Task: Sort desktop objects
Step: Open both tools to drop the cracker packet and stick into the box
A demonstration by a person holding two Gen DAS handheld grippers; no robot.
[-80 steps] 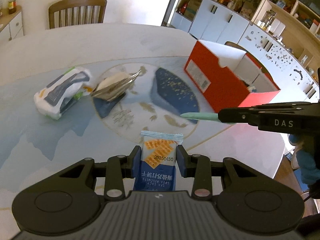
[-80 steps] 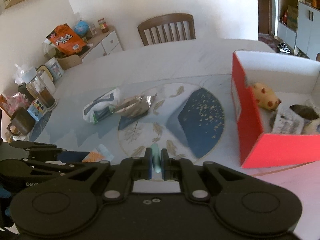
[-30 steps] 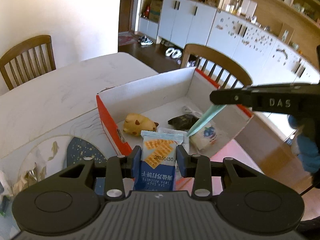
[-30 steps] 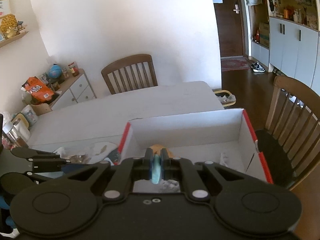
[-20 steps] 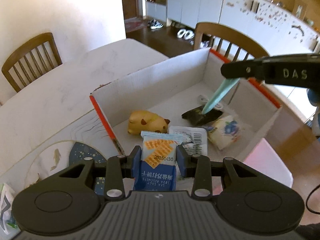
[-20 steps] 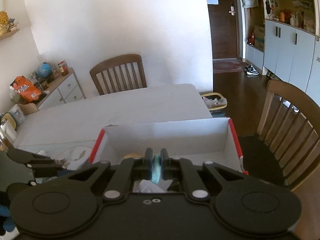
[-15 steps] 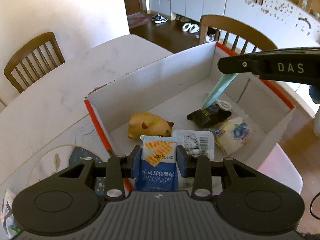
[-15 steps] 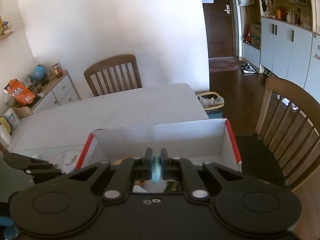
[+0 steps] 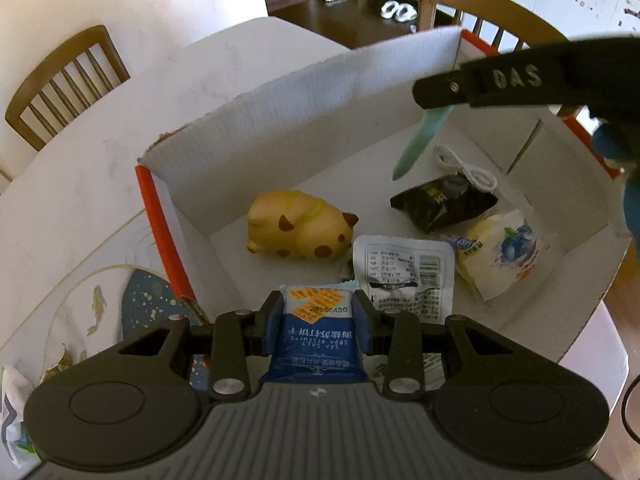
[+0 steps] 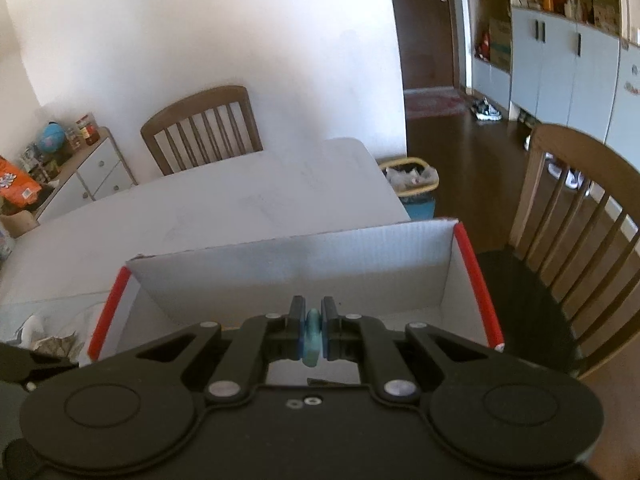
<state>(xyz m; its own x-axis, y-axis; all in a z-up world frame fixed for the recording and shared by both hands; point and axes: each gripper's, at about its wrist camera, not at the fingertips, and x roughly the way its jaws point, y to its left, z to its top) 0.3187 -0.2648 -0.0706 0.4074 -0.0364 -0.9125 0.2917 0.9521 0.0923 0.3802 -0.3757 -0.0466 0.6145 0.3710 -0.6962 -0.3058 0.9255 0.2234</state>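
Cardboard box (image 9: 320,92) under both loads — drop-off step. Left hand-held gripper (image 9: 316,322) clamps cracker packet (image 9: 317,328); right hand-held gripper (image 10: 312,334) pinches teal stick (image 9: 420,142). Next: release both inside box.

Blue cracker packet (image 9: 318,330), brown-spotted yellow toy (image 9: 298,229), red-edged white box (image 9: 320,92)

The right gripper (image 10: 312,330) has its fingers (image 10: 296,328) pressed together on a thin teal stick (image 10: 312,338), which hangs above the open cardboard box (image 10: 288,276) with white inner walls and red edges. The box sits on a white tabletop (image 10: 224,208), with a wooden chair (image 10: 202,128) at the far side and another wooden chair (image 10: 576,216) to the right of the box. A bin (image 10: 412,186) stands on the dark floor past the tabletop's corner, and a low white cabinet (image 10: 92,172) with clutter on top stands against the wall on the left.
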